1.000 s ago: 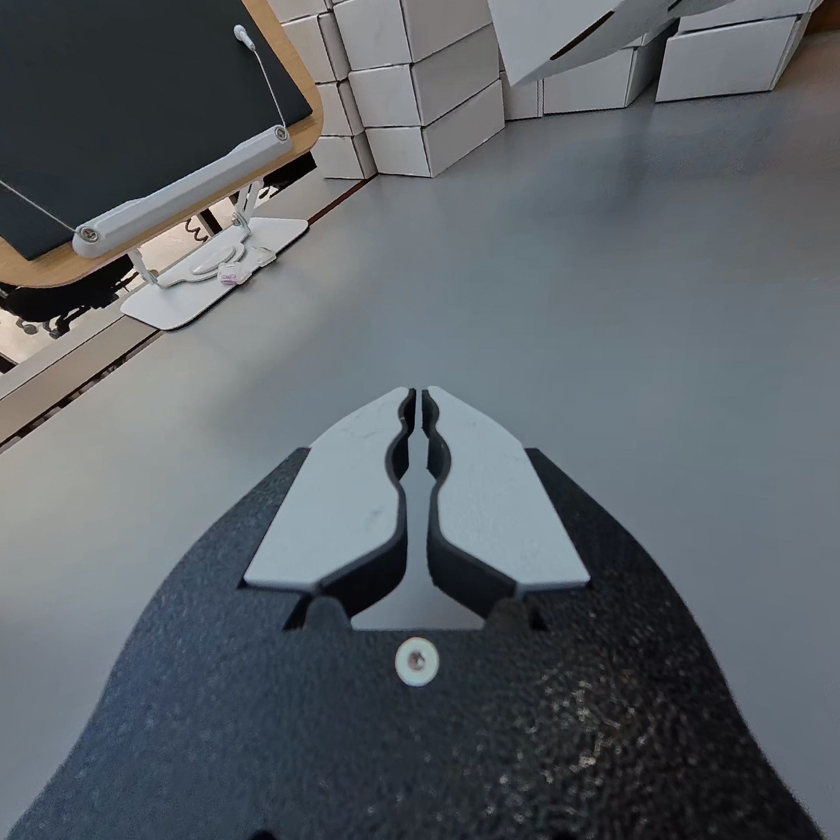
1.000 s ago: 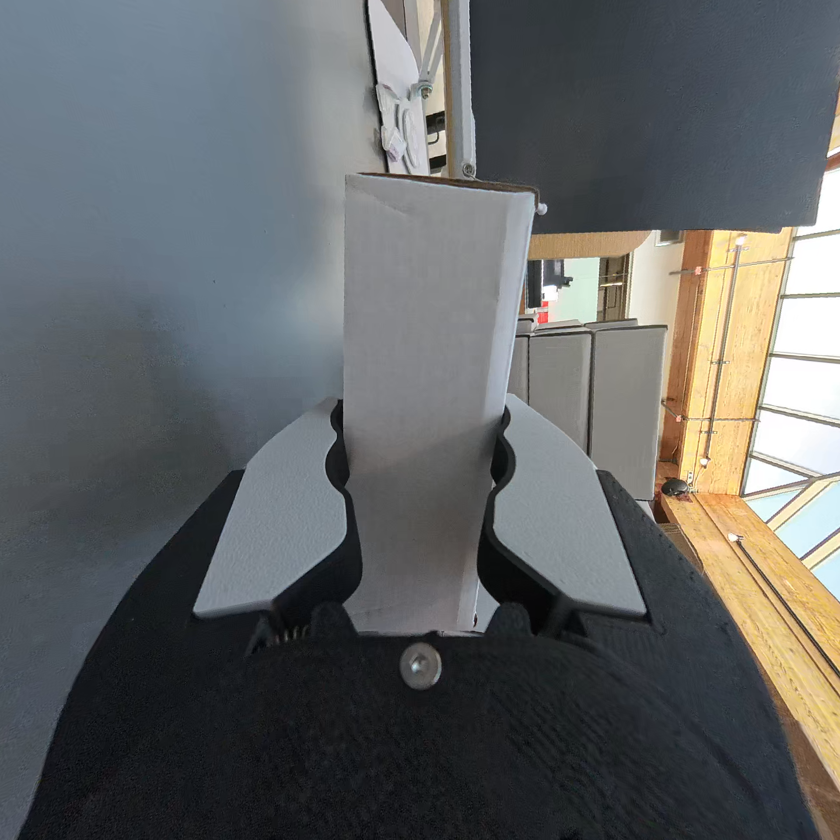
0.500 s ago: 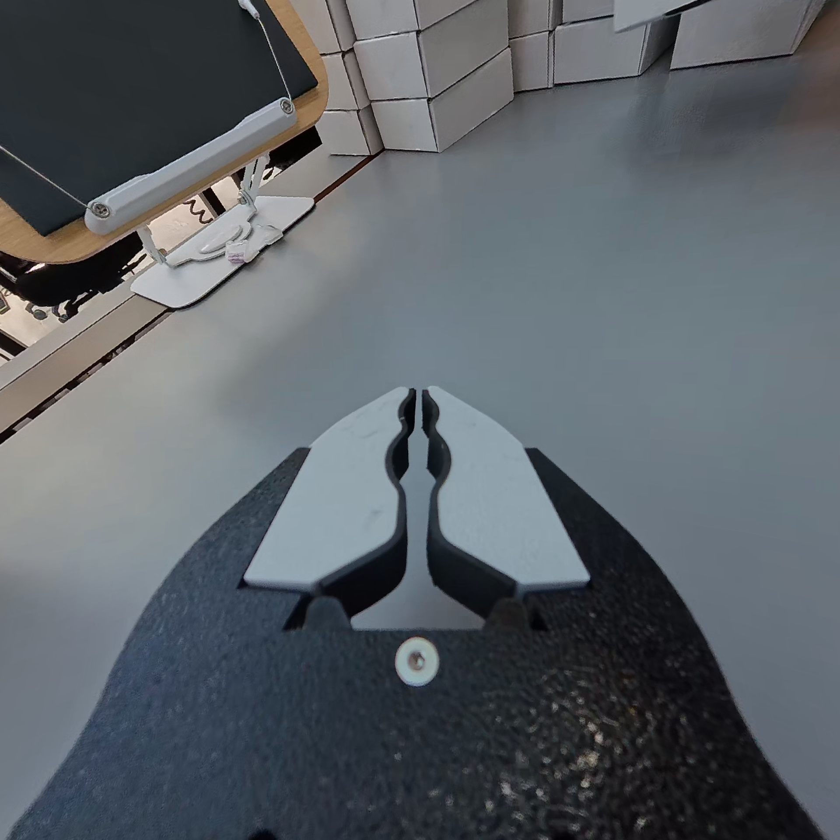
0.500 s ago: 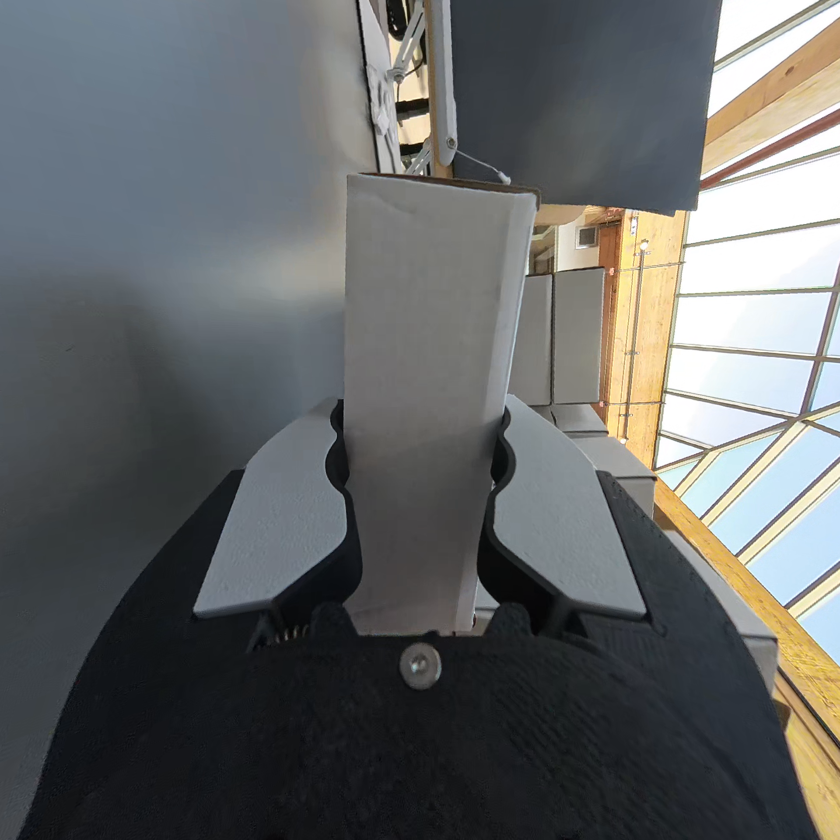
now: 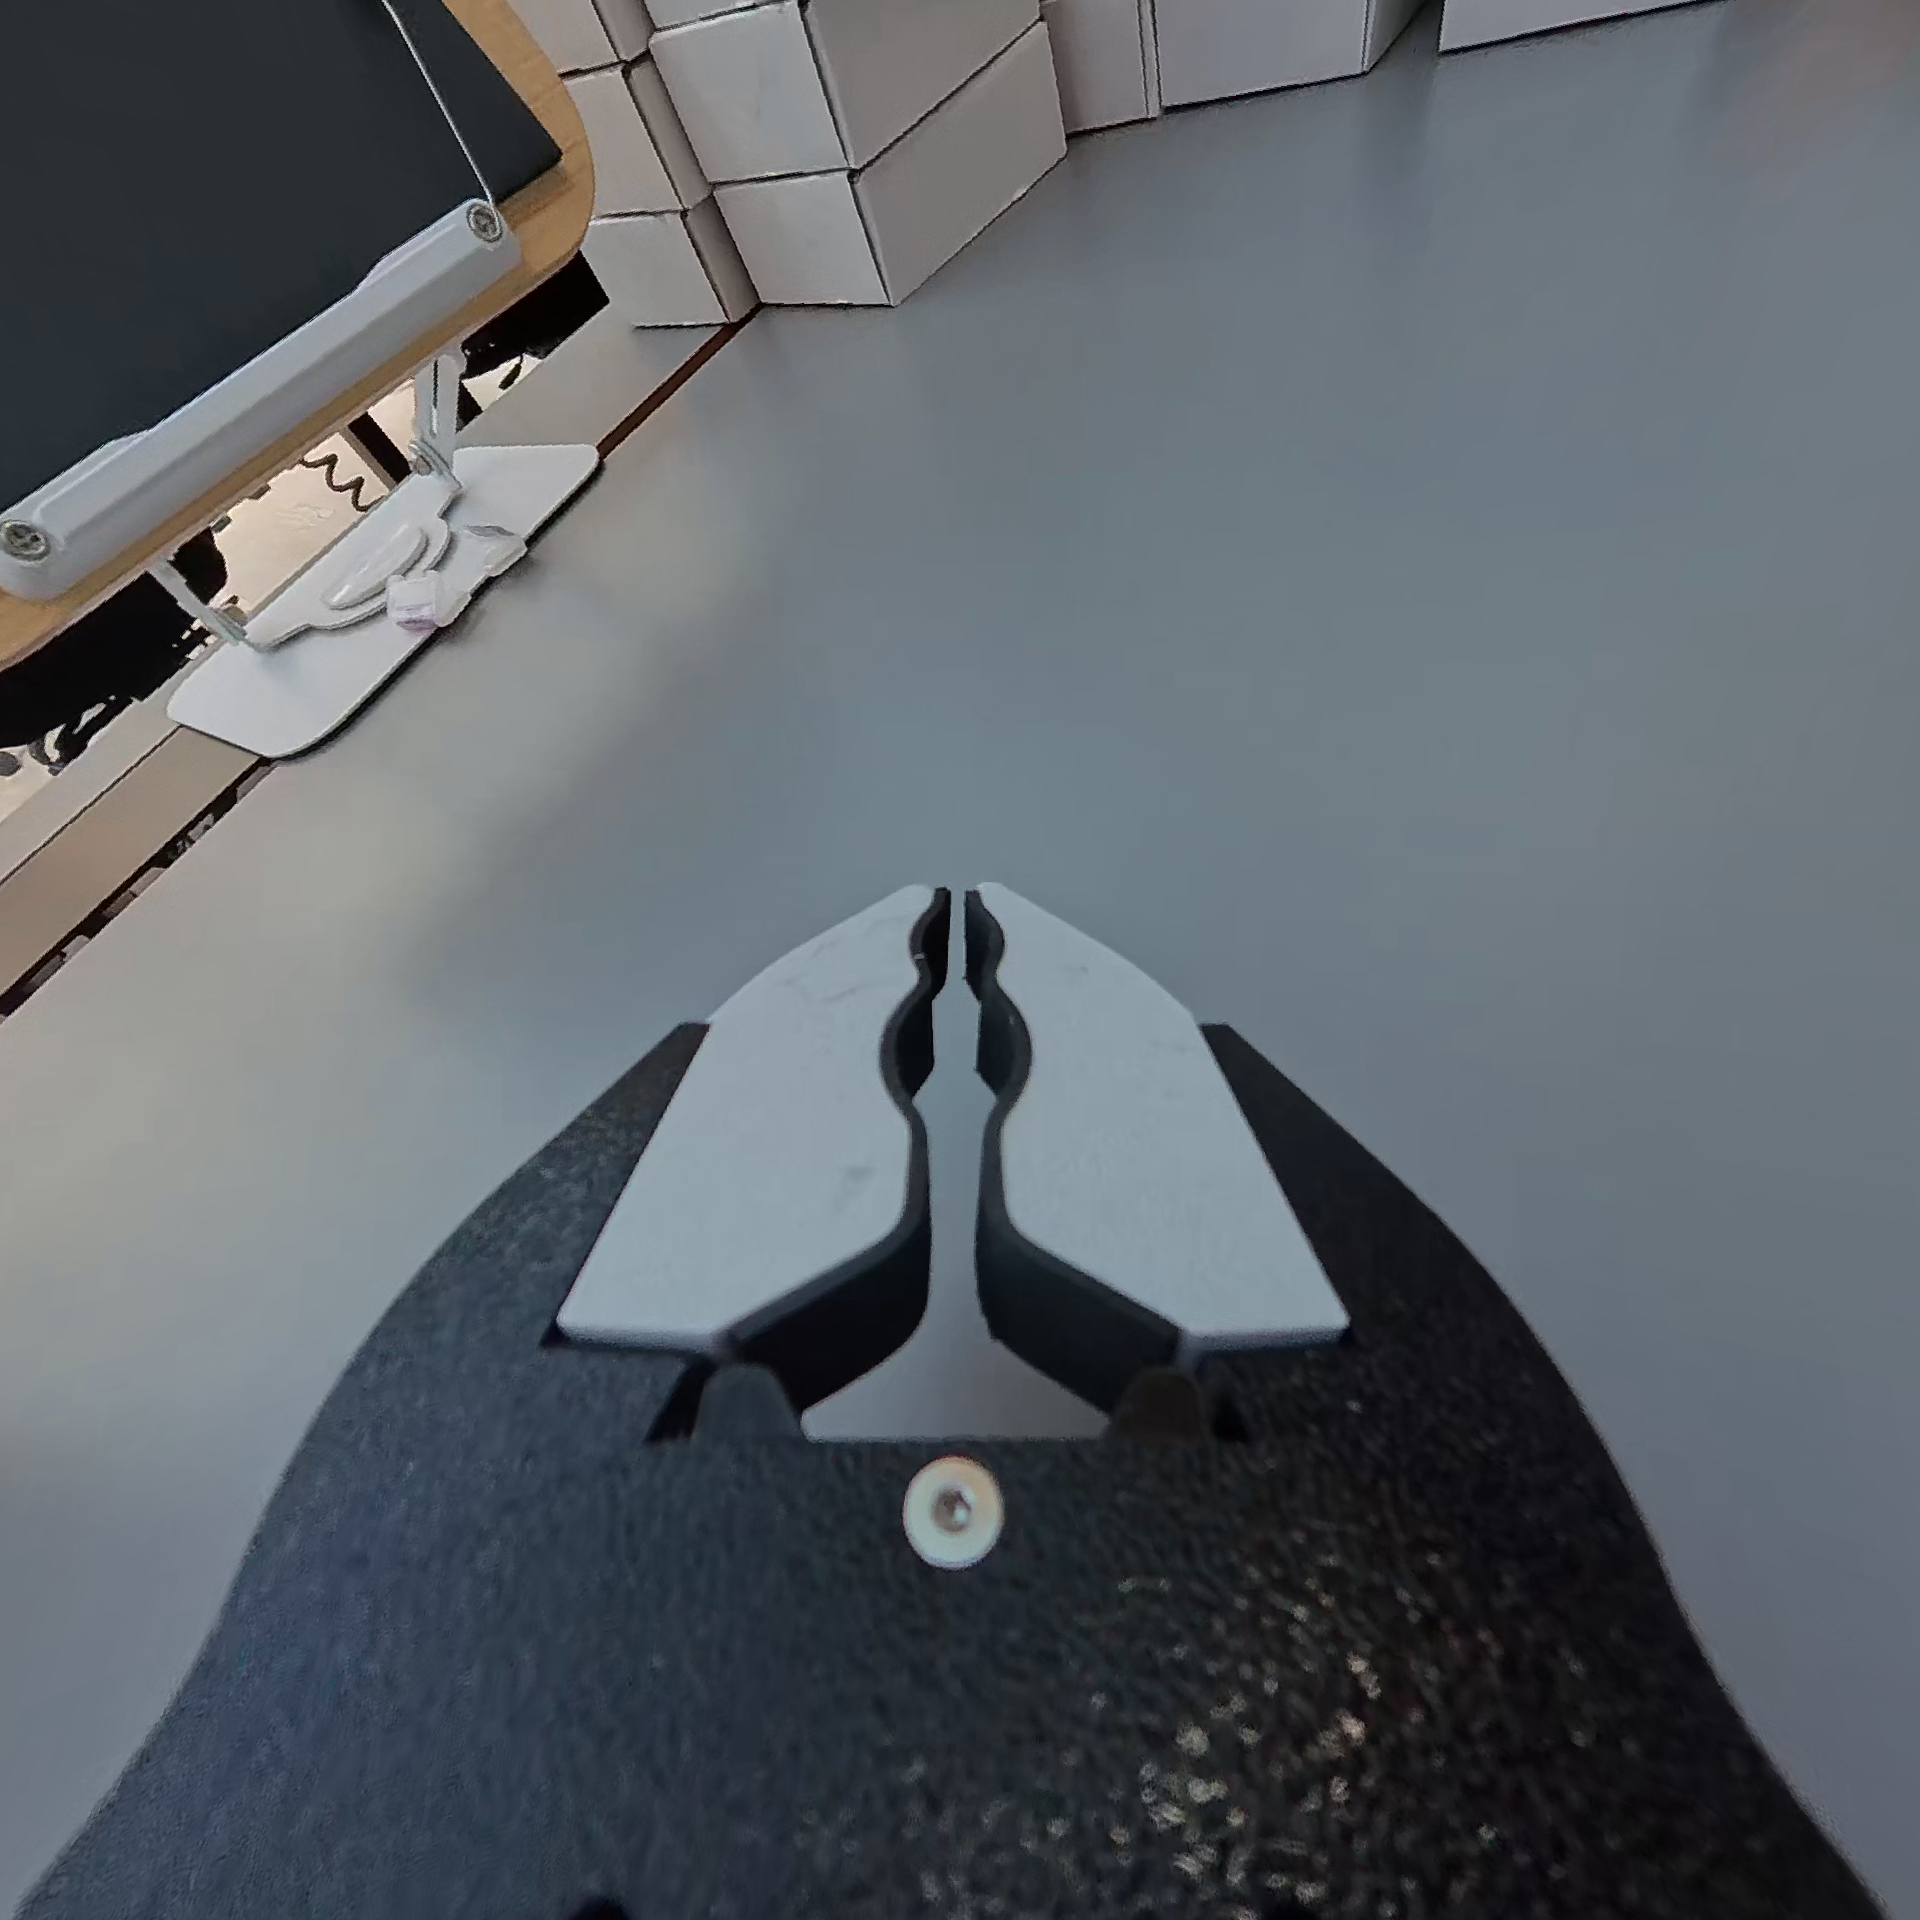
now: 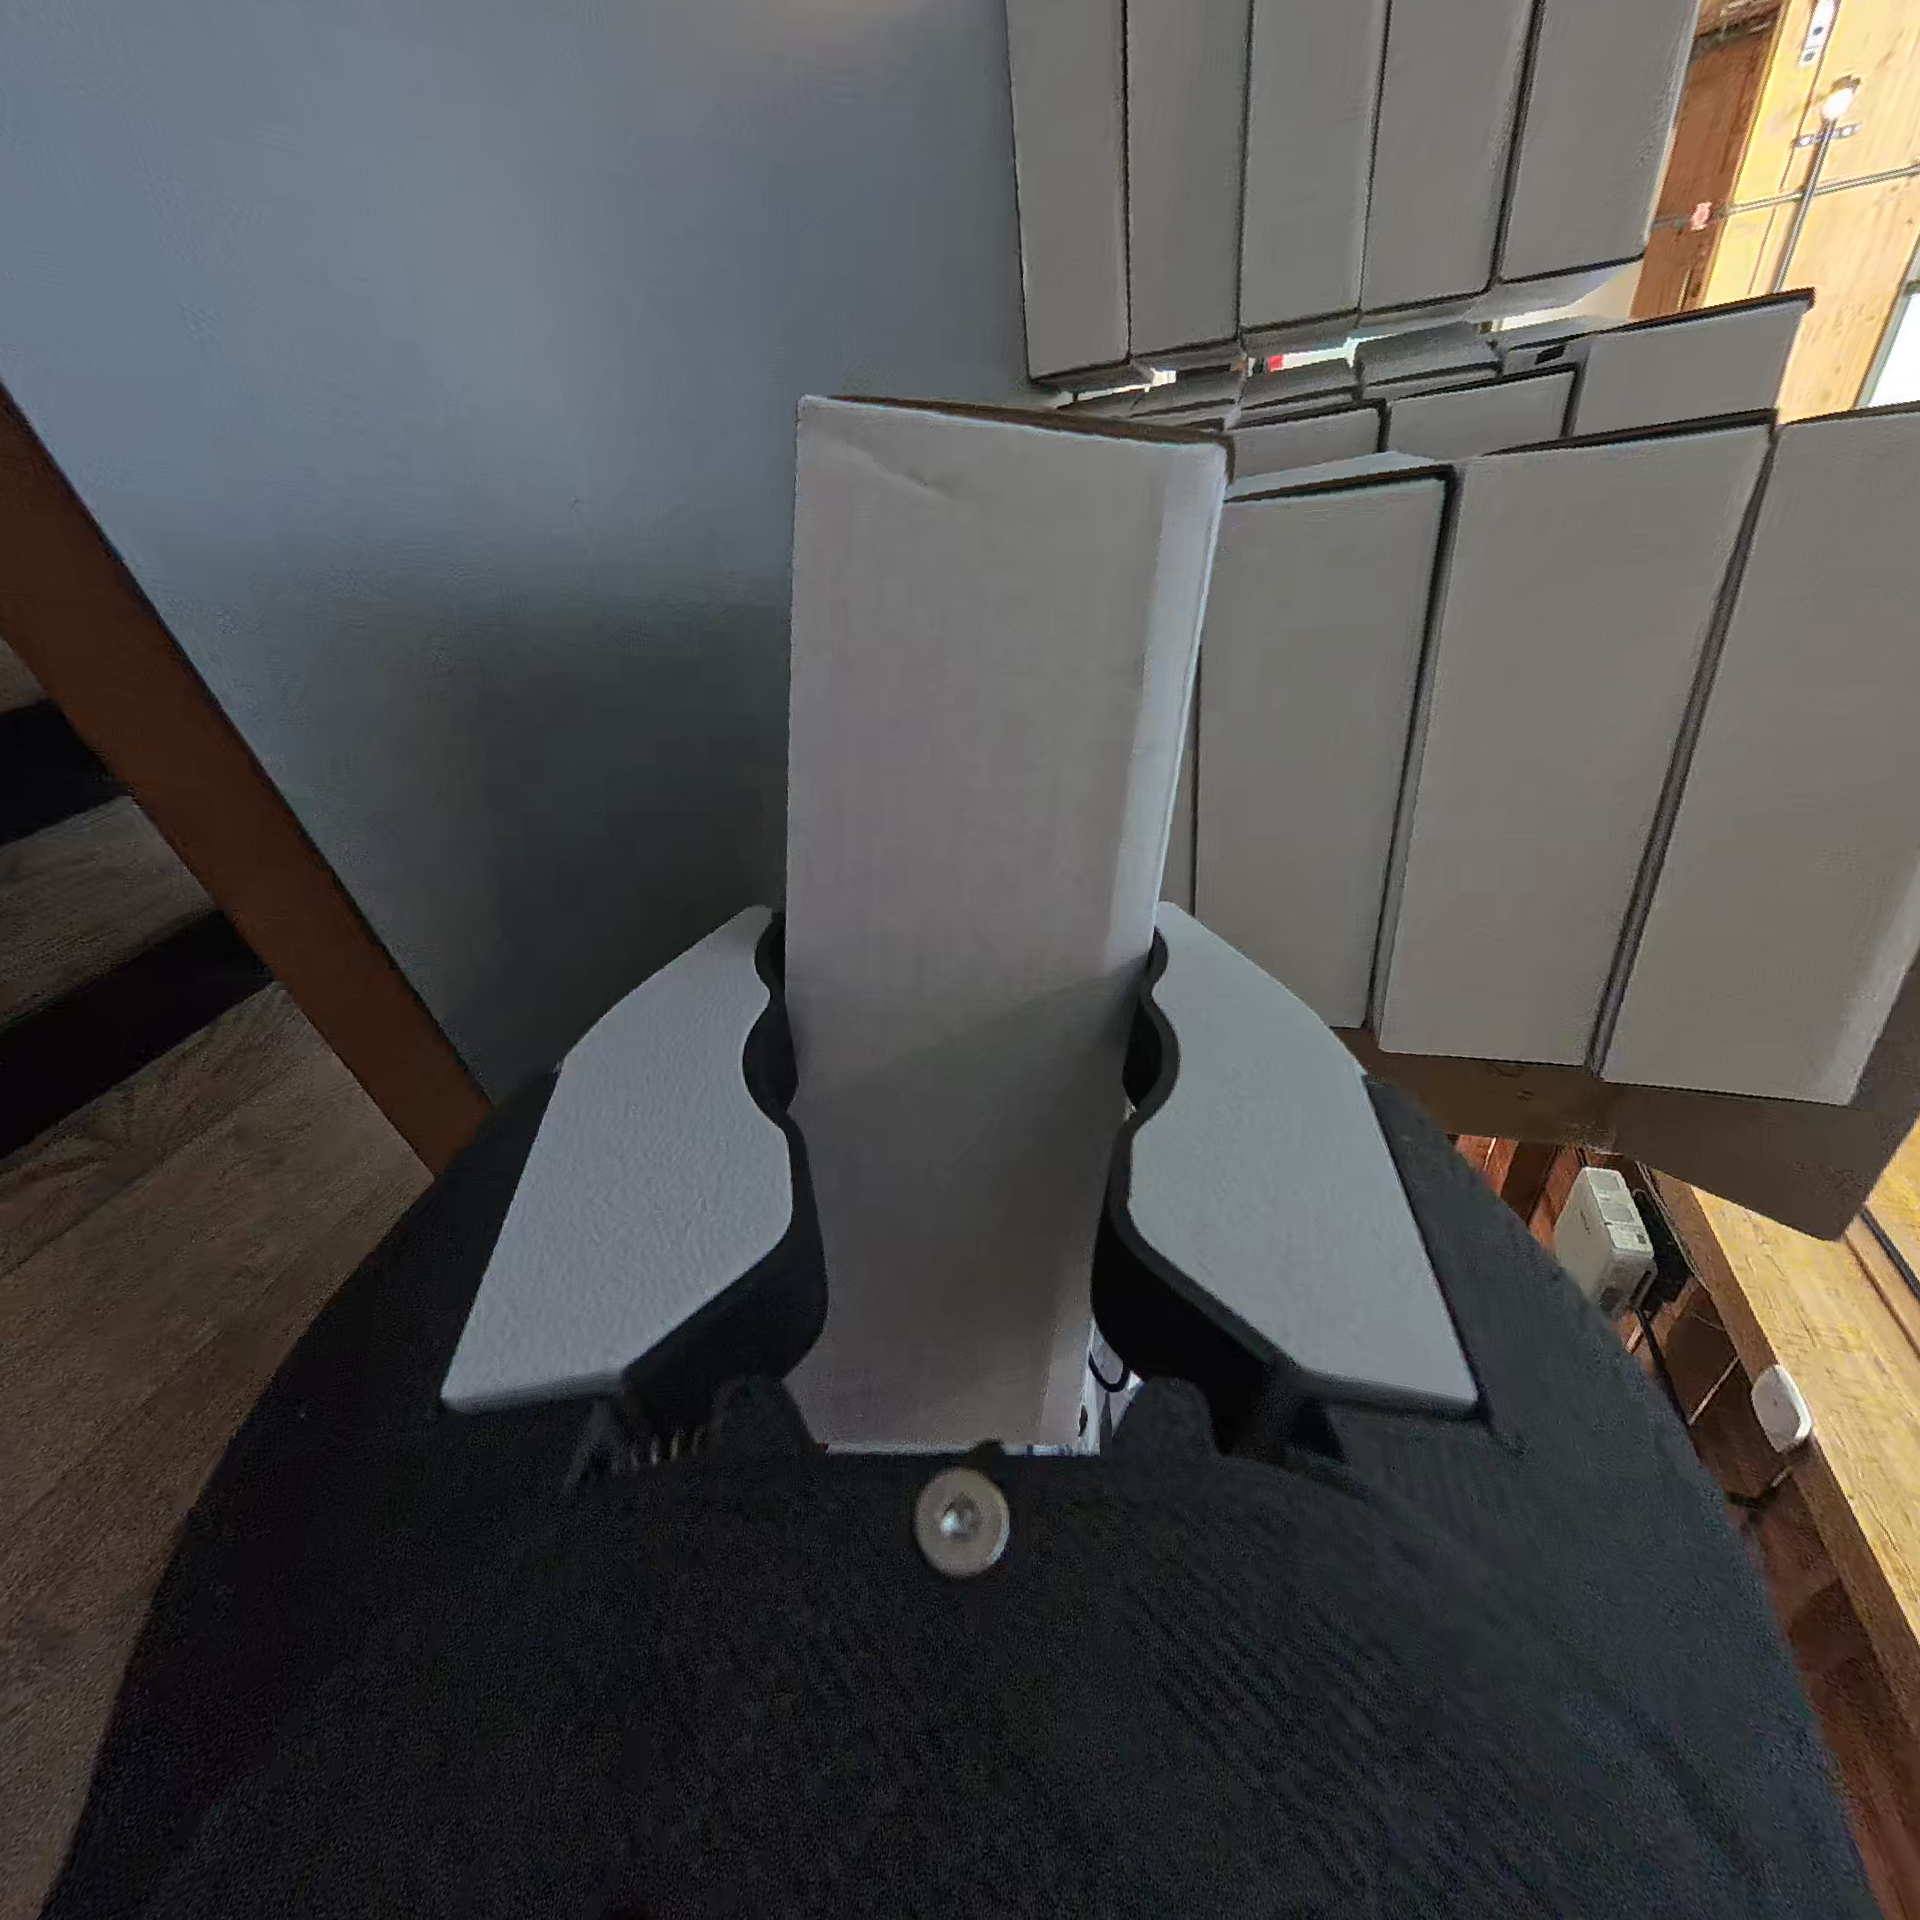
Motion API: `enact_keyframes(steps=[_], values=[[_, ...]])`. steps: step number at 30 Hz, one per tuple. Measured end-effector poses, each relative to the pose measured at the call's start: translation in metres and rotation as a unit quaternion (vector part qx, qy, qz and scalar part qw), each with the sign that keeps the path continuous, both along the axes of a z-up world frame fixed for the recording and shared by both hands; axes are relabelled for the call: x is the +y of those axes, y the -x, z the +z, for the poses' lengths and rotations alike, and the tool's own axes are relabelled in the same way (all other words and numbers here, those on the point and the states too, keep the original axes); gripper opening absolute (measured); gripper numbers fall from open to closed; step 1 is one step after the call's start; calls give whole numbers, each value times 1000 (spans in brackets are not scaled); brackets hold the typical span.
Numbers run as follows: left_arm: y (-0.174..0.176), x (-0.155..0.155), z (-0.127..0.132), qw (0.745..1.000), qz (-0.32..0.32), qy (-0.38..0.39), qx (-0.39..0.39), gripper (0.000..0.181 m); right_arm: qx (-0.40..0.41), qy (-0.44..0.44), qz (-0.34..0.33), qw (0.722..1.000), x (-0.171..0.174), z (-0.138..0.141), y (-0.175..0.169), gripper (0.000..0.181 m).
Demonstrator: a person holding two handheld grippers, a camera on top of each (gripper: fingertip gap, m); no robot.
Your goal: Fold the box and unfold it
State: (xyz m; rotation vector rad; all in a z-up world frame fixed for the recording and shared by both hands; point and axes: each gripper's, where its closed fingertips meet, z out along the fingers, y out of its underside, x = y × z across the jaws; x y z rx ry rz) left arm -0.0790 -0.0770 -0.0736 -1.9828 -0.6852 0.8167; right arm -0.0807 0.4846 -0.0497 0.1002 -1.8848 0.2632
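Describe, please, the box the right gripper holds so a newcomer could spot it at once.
Look above the grey table, beside the stacks of white boxes. The box is white too, but it alone is off the table, clamped in the right gripper.

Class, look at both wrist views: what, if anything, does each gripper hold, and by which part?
The right gripper is shut on the white box, clamping its two side faces at the near end. The left gripper is shut and holds nothing.
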Motion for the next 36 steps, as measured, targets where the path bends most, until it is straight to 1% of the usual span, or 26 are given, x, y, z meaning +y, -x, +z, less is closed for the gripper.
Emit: enact_keyframes(steps=[4,7,9,11,14,17,20,23,26,28,30,31,33,35,36], values=[[-1,16,-1,1000,-12,4,-3,2,-45,27,24,998,-1,-7,14,63],[-3,20,-4,1000,-15,18,-3,2,-69,31,37,996,-3,-8,18,63],[-3,22,-5,1000,-16,24,-4,3,-93,47,47,993,-5,-10,16,63],[-3,23,-6,999,-17,26,-6,3,-131,44,45,989,-2,-17,12,64],[-3,25,-7,999,-20,27,-9,3,-153,52,53,985,1,-19,8,64],[-2,27,-7,999,-23,27,-10,3,-187,72,45,979,5,-21,6,67],[-1,28,-7,999,-24,27,-8,3,-209,67,25,975,16,-28,2,72],[-3,28,-6,999,-24,23,-5,3,-237,102,26,966,14,-32,-5,73],[-4,27,-5,1000,-24,18,-7,3,-281,123,22,952,11,-37,-14,66],[-4,26,-5,1000,-24,16,-9,3,-290,135,16,947,12,-35,-15,65],[-4,26,-5,1000,-24,17,-7,3,-284,139,1,949,18,-28,-16,60],[-5,27,-5,1000,-24,18,-6,3,-282,153,-5,947,20,-23,-19,52],[-6,26,-4,1000,-24,18,-4,3,-267,178,-22,947,24,-11,-26,44],[-8,25,-3,1000,-22,15,-1,3,-238,197,-59,949,33,-1,-33,36],[-9,23,-2,1000,-20,12,0,3,-233,201,-85,948,40,-1,-38,29]])
